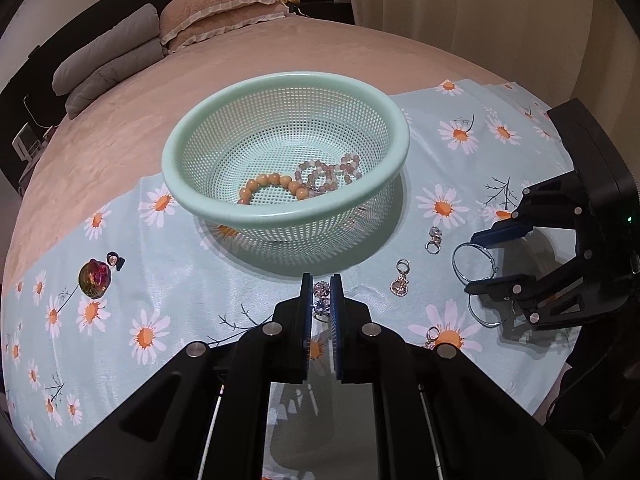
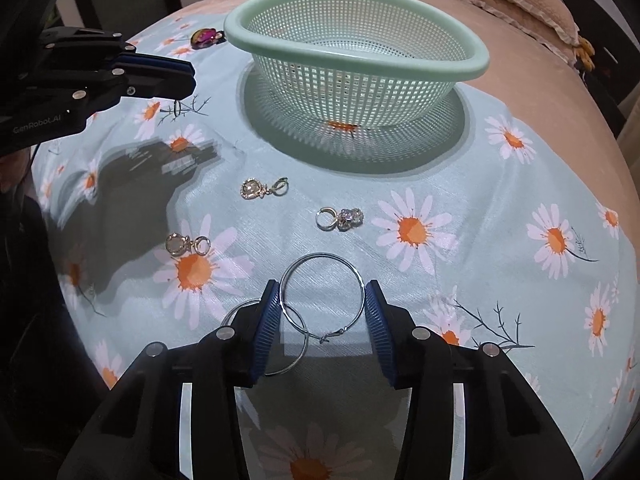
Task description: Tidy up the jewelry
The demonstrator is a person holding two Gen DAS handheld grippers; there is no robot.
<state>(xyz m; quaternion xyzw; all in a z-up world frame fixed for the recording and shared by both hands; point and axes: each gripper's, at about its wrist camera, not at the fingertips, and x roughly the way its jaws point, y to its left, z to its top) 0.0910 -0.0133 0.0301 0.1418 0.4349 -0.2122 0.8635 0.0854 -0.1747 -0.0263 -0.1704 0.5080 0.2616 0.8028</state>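
Jewelry sorting partly complete.
Two bracelets point(image 1: 298, 184) in basket point(image 1: 240, 212); left gripper point(image 1: 321, 294) jaws clamped on crystal earring point(image 1: 322, 290); right gripper point(image 2: 322, 312) jaws apart around hoop point(image 2: 322, 298); several earrings left.

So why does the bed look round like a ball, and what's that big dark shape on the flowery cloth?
Left wrist view: the fisheye lens bends the bed into a dome, with black corners. Right wrist view: the dark shape is the left hand-held gripper's shadow on the cloth, doubled at its edges; the basket casts a soft ring shadow too.
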